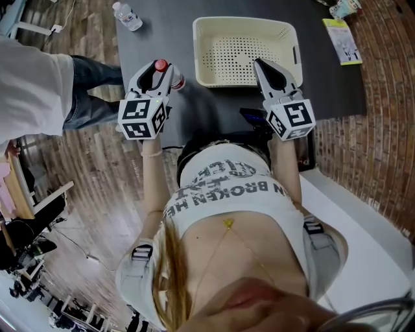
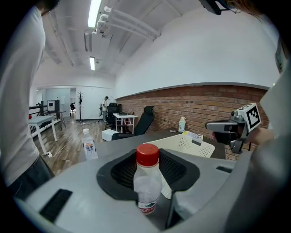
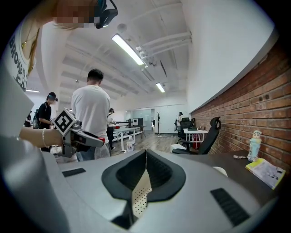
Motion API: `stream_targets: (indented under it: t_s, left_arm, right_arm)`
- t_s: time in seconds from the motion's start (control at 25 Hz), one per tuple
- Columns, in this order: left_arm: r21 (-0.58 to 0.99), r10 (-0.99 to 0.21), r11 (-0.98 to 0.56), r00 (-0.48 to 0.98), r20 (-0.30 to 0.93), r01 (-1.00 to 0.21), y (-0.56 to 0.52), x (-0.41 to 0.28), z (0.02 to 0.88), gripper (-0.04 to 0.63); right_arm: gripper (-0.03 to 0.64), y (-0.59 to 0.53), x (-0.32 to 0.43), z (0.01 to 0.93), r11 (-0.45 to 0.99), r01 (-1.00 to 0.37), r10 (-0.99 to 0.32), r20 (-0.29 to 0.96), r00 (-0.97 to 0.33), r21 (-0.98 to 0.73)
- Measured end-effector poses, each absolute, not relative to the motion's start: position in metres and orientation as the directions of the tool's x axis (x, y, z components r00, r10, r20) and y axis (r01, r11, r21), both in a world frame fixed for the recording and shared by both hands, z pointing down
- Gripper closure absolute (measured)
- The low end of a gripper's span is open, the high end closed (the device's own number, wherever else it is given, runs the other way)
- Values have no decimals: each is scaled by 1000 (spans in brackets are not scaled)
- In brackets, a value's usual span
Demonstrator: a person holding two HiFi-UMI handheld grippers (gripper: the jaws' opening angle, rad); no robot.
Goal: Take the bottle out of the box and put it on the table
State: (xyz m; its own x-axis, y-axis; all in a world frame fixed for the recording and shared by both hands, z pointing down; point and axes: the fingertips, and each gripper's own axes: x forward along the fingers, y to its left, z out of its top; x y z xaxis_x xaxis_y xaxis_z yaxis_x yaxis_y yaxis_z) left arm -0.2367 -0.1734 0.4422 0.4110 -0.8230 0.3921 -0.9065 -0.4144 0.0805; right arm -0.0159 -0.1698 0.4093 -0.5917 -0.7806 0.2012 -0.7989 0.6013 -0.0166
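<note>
Left gripper [image 1: 157,75] is clasping the red-capped bottle [image 2: 147,181] upright.
Right gripper [image 1: 259,63] is hovering at the box [image 1: 286,26], jaws clenched together.

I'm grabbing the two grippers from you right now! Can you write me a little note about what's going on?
Left gripper: jaws closed on the red-capped bottle, which is upright, just left of the basket.
Right gripper: jaws shut, empty, over the basket's right side.
The basket looks empty. A second bottle stands at the far left of the table.
Done: the bottle is out of the basket.
Left: set it on the table and open the jaws. Its base is hidden, so I cannot tell whether it already touches.
</note>
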Motion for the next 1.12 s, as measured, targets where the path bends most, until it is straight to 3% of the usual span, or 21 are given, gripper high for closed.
stream_targets:
  t_s: [1.12]
  left_arm:
    - [78,-827,-409,406,389,-909,-158,-224,493,439]
  right_arm:
    - [607,-164,-34,425,635,-772,-747,230,-624,-32]
